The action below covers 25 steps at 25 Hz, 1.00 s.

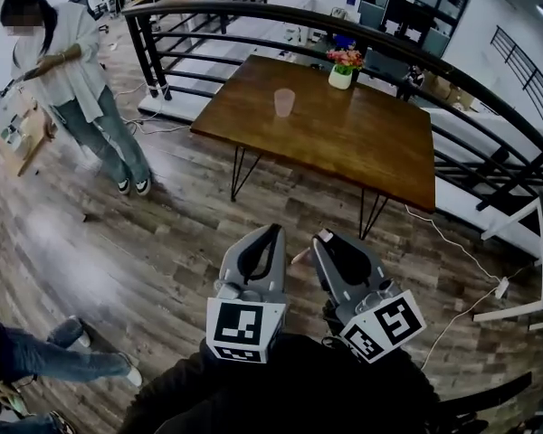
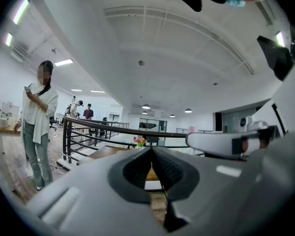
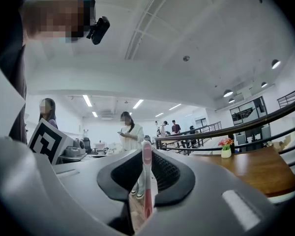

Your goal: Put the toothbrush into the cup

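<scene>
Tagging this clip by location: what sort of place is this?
Likely an open-plan office mezzanine: a curved black metal railing, a brown wooden table on thin legs, and white ceiling strip lights.

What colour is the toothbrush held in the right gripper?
The toothbrush is pink; it shows best in the right gripper view.

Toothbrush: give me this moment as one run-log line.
right tongs: shut on toothbrush | left tongs: shut, empty | cup: upright on table, not reached
</scene>
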Tool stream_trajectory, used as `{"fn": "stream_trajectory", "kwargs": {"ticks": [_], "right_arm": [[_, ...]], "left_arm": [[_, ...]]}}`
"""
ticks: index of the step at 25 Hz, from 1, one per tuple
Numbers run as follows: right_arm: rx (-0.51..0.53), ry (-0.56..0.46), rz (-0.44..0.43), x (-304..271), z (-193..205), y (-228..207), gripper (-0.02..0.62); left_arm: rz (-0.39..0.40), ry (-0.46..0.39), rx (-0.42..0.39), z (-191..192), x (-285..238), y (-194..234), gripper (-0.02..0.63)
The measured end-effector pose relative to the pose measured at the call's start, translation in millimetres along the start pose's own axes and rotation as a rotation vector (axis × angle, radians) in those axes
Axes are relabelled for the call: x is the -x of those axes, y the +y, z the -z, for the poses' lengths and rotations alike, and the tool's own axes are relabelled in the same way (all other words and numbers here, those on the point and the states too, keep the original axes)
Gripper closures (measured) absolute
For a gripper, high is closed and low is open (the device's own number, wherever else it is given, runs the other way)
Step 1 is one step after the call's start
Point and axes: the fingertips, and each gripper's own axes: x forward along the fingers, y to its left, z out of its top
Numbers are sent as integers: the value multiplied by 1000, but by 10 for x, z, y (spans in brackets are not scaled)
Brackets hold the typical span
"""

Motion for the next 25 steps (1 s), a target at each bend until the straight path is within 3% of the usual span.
{"fn": "stream_trajectory", "kwargs": {"ticks": [7, 13, 25], "right_arm": [[11, -10, 29, -277, -81, -129, 538], [8, 10, 55, -399, 34, -246, 538], [-109, 53, 69, -867, 282, -1301, 538]], "left_arm": [[27, 0, 6, -41, -237, 184, 597], [36, 55, 23, 151, -379, 275, 597], [30, 212, -3, 430, -1451, 268, 597]]}}
